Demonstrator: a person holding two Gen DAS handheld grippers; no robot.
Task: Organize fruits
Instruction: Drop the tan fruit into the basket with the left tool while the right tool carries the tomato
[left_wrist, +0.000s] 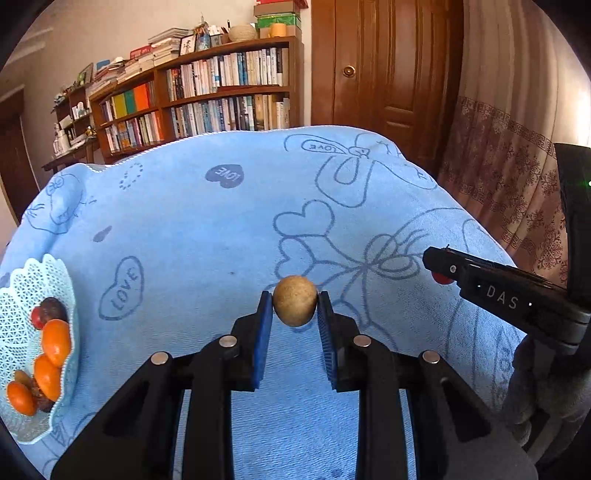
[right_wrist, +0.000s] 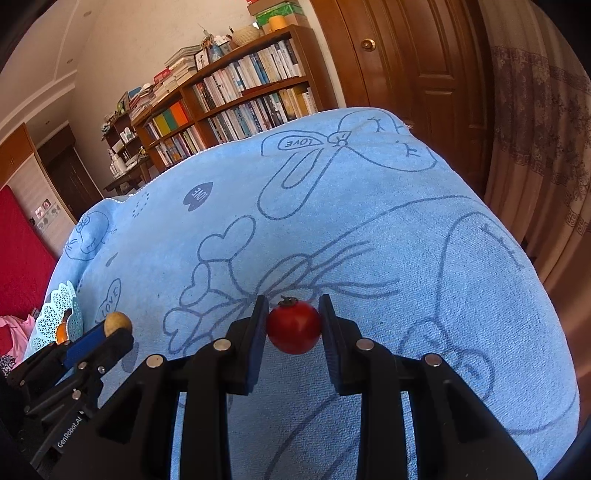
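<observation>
The towel (left_wrist: 207, 236) is sky blue, printed with darker blue line drawings of hearts, bows and "LOVE" bubbles; the lattice-pierced basket (left_wrist: 26, 291) is pale mint, holding bright orange kumquats (left_wrist: 55, 341). The longan (left_wrist: 294, 301) is dull tan-brown with fine speckles; the cherry tomato (right_wrist: 293, 326) is glossy red with a dark green calyx; both grippers' pads (left_wrist: 261, 343) are blue on black frames.

A bookshelf (left_wrist: 207, 92) stands beside a wooden door (left_wrist: 384, 62).
</observation>
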